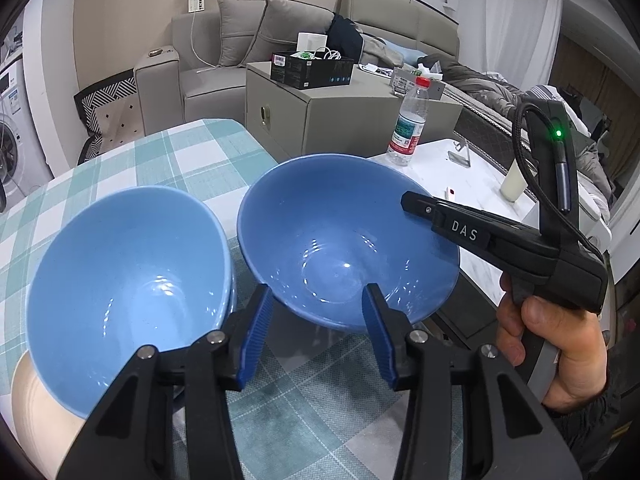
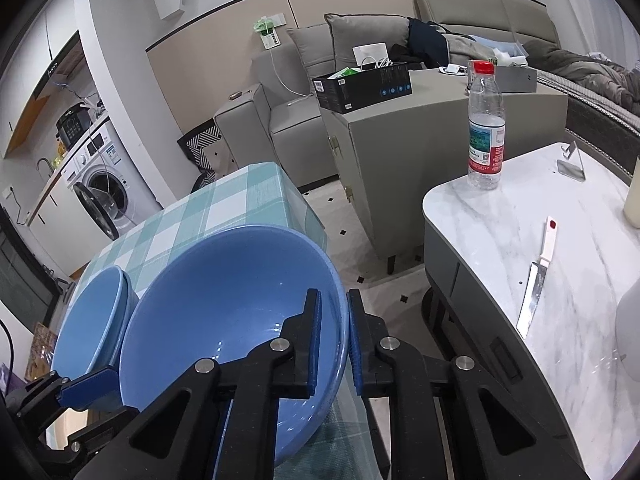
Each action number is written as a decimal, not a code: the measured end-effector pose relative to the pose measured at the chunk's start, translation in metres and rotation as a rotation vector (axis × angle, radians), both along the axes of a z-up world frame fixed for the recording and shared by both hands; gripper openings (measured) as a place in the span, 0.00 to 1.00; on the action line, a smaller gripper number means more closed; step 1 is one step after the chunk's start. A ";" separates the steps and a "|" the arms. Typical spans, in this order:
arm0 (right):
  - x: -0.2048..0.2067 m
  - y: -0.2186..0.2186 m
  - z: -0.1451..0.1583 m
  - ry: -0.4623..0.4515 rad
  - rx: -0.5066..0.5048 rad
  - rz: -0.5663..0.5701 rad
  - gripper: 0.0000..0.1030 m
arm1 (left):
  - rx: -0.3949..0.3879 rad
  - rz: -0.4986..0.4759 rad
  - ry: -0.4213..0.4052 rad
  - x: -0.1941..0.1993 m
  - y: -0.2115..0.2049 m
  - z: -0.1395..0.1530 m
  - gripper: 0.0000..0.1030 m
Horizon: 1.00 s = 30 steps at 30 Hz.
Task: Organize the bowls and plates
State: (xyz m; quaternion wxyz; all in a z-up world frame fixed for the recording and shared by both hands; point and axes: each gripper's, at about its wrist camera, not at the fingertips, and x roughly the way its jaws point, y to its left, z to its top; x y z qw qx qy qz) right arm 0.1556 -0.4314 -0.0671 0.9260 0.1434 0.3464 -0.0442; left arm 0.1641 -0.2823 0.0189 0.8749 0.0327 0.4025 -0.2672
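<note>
A darker blue bowl (image 1: 340, 236) (image 2: 224, 312) is held tilted above the checked tablecloth (image 1: 168, 168). My right gripper (image 2: 334, 344) is shut on its right rim, one finger inside and one outside; it also shows in the left wrist view (image 1: 416, 204). A lighter blue bowl (image 1: 128, 280) (image 2: 90, 328) stands to the left, stacked in another blue bowl. A cream plate (image 1: 36, 400) lies under it. My left gripper (image 1: 318, 336) is open at the near rim of the darker bowl, one finger outside it, one over its inside.
A white marble side table (image 2: 500, 240) stands to the right with a water bottle (image 2: 486, 128), a knife (image 2: 536, 280) and a metal phone stand (image 2: 572, 164). A grey cabinet (image 2: 400, 160) with a black box stands behind, a sofa beyond.
</note>
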 end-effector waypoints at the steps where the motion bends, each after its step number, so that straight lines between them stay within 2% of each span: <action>1: 0.000 0.000 0.000 0.000 -0.001 0.000 0.12 | 0.001 0.001 -0.001 0.000 0.000 0.000 0.42; 5: 0.000 0.000 0.000 -0.003 -0.001 0.002 0.12 | 0.011 -0.002 -0.024 -0.002 0.000 0.002 0.40; 7: -0.001 0.001 0.002 -0.007 0.000 0.011 0.12 | -0.007 -0.034 -0.024 -0.004 -0.001 0.003 0.33; 13: 0.003 0.006 -0.002 0.014 -0.007 0.029 0.12 | 0.016 -0.057 -0.023 -0.008 -0.008 0.002 0.33; 23: 0.005 0.000 -0.009 0.033 0.000 0.021 0.12 | -0.016 0.012 0.058 -0.004 0.011 0.001 0.41; 27: 0.006 0.000 -0.009 0.035 -0.002 0.020 0.12 | -0.028 0.032 0.058 0.000 0.010 -0.001 0.43; 30: 0.006 0.000 -0.010 0.036 0.002 0.022 0.12 | -0.001 0.037 0.039 0.004 0.002 -0.004 0.43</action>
